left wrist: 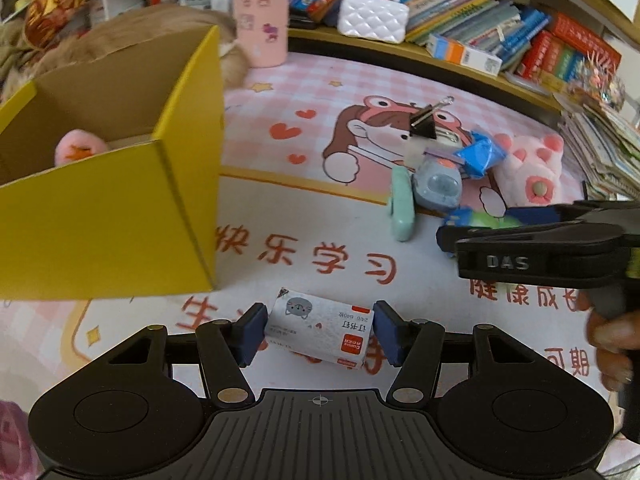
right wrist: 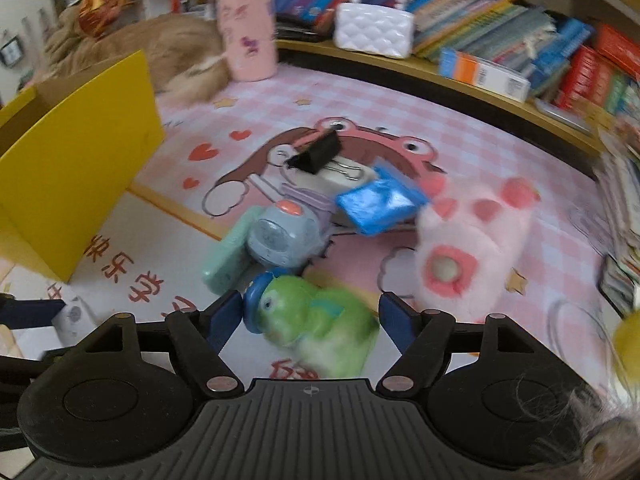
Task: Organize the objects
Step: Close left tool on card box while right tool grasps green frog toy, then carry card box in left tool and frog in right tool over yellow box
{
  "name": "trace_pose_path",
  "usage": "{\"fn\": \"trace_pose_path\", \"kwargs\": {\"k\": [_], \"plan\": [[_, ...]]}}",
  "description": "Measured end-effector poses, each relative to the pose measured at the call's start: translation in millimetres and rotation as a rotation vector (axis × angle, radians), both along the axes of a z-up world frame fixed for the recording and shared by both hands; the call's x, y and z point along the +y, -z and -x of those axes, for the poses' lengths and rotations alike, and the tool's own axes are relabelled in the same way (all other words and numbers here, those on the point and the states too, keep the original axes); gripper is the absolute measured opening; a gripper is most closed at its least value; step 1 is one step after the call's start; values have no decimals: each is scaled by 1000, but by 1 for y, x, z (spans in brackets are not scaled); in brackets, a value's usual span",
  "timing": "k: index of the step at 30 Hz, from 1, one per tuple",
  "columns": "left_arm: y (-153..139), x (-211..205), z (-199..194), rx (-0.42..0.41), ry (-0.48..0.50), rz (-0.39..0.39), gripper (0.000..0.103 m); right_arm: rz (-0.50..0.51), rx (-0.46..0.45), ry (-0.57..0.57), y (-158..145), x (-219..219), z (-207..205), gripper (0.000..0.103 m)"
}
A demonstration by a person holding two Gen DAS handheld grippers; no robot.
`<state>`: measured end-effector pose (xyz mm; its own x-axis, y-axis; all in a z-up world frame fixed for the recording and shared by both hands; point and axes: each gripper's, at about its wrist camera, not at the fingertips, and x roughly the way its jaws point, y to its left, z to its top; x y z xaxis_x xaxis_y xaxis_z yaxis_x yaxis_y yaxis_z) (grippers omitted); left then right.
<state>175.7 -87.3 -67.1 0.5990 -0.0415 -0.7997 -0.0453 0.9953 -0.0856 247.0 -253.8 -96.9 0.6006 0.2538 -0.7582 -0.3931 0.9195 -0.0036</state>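
- Left gripper [left wrist: 320, 330] has its blue pads on either end of a small staple box [left wrist: 320, 330]; both pads seem to press its short ends, so it looks pinched, low over the desk mat [left wrist: 280, 92].
- Staple box lies with its long axis running left to right between the fingers, slightly skewed, its red-labelled end toward the right and nearer; it sits just near and right of the yellow cardboard box [left wrist: 108, 216].
- Right gripper [right wrist: 310, 322] stands spread, its pads either side of a green dinosaur toy [right wrist: 316, 320]; blur leaves it unclear whether the left pad touches, and the right pad is apart from it.
- Dinosaur toy points its blue-capped head left and far, body trailing near and right.
- From the left wrist view, the right gripper's body enters from the right edge, held by a hand [left wrist: 612, 344] wrapped round its grip.
- Beyond the dinosaur lie a mint case [right wrist: 224, 260], a grey-blue round gadget [right wrist: 280, 236], a blue packet [right wrist: 380, 204], a black binder clip [right wrist: 316, 154] and a pink plush paw [right wrist: 472, 240].
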Motion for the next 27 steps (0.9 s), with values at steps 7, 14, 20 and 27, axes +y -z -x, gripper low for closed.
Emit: {"fn": "trace_pose_path", "kwargs": {"k": [7,14,20,27], "plan": [[-13,17,17,-37,-30,29,57,33,-2,44,4,0,6,43],[-22,34,32,-68,-23,62,57,-38,-39,159,-25,-2,37,42],[-25,57,48,-84,-6,62,57,-122,-28,210,-45,20,74,42],[-31,100,78,-109,-40,57,57,-135,-20,151,-53,71,116,42]]}}
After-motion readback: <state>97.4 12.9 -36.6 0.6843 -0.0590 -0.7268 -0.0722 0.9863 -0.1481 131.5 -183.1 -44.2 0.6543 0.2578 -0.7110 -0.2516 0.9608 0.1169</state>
